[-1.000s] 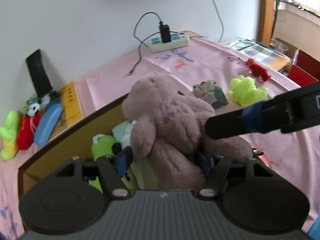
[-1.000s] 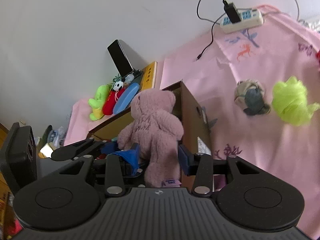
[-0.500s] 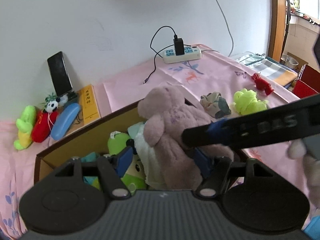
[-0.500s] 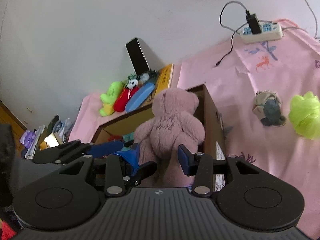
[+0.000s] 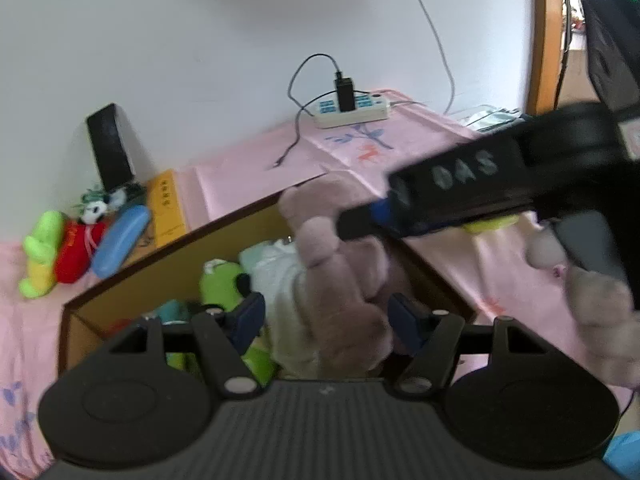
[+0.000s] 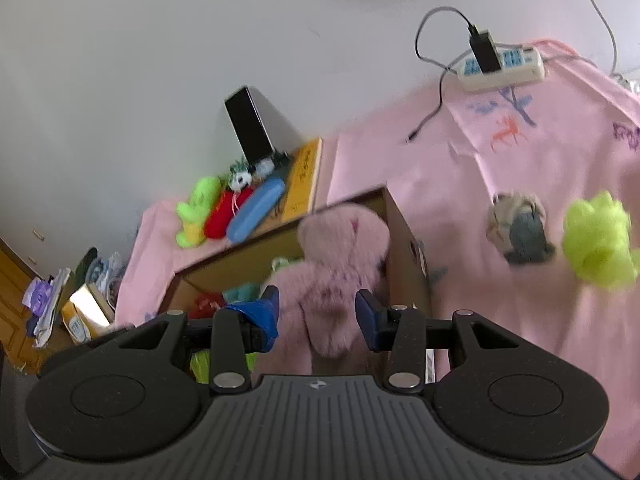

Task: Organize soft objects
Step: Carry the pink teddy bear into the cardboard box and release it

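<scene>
Cardboard box [image 5: 172,276] open-topped on the pink-clothed counter [image 6: 520,184], its far wall near a yellow book [image 5: 166,210] and a row of small toys [image 5: 60,252] by the white wall; right wall of the box [image 6: 404,256] edged by bare pink cloth; loose there, well apart from the box, a grey-and-tan bundle [image 6: 518,232] and a lime-green fluffy toy [image 6: 596,240] just beside each other; farther back, a power strip [image 6: 504,66] against the wall, with open cloth between it and the box.

Pink teddy bear [image 5: 340,300] upright inside the box against the right wall, head above the rim; beside it a white cloth item [image 5: 280,276] and a green plush [image 5: 220,284], crowding the box floor.

Left tool [image 5: 326,322] spread wide, its blue pads on either side of the bear's lower body; contact with the fur not clear, so a grip could not be told. Right tool [image 6: 316,314] likewise spread, the bear's [image 6: 336,272] back between its blue pads with gaps showing at both sides, nothing held; seen from the left wrist as a dark bar [image 5: 460,192] crossing above the bear's head from the right, blurred.
</scene>
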{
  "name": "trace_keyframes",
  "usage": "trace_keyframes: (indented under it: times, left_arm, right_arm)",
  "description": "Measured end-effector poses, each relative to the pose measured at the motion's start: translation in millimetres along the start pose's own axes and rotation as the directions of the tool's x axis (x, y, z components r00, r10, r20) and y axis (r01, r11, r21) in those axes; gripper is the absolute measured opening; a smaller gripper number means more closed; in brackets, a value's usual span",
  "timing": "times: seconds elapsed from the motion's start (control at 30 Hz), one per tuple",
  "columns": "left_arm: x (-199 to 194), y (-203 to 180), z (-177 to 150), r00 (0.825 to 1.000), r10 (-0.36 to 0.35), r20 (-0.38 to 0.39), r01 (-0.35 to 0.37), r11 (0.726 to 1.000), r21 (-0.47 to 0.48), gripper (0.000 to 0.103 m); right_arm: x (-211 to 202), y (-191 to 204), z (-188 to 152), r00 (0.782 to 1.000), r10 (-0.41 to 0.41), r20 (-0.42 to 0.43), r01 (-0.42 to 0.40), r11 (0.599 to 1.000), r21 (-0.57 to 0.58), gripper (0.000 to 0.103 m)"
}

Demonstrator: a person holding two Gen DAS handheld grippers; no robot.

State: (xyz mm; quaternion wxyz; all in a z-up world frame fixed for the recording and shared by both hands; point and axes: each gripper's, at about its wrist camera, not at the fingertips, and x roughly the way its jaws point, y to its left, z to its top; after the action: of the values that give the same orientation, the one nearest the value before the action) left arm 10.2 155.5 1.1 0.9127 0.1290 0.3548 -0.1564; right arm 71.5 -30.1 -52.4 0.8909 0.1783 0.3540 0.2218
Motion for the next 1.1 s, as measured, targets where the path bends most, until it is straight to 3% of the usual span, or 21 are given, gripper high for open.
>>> trace_keyframes:
  times: [0.13, 0.2, 0.27, 0.47, 1.1]
  left_arm:
    - [5, -10, 1, 0.999, -0.033, 0.001, 0.033, 0.999, 0.014, 0.070]
    - [7, -15, 0, 0.999, -0.041, 0.009, 0.041, 0.999, 0.025, 0.065]
    - [13, -14, -2, 1.000, -0.019, 0.012, 0.018, 0.999, 0.031, 0.066]
    - [26, 1, -4, 0.995, -0.097, -0.018, 0.096, 0.994, -0.046, 0.068]
    - [9, -22, -2, 0.993, -0.117, 0.033, 0.117, 0.993, 0.022, 0.068]
  right_arm:
    - [12, 7, 12, 0.999, 0.035, 0.000, -0.035, 0.999, -0.015, 0.027]
    - [22, 10, 16, 0.999, 0.044, -0.030, -0.045, 0.999, -0.026, 0.027]
    - [33, 11, 18, 0.998, 0.014, -0.060, -0.017, 0.999, -0.050, 0.027]
    - [47, 7, 23, 0.994, -0.035, -0.099, 0.028, 0.997, -0.067, 0.027]
    - [16, -7, 4, 0.998, -0.043, -0.037, 0.040, 0.996, -0.084, 0.021]
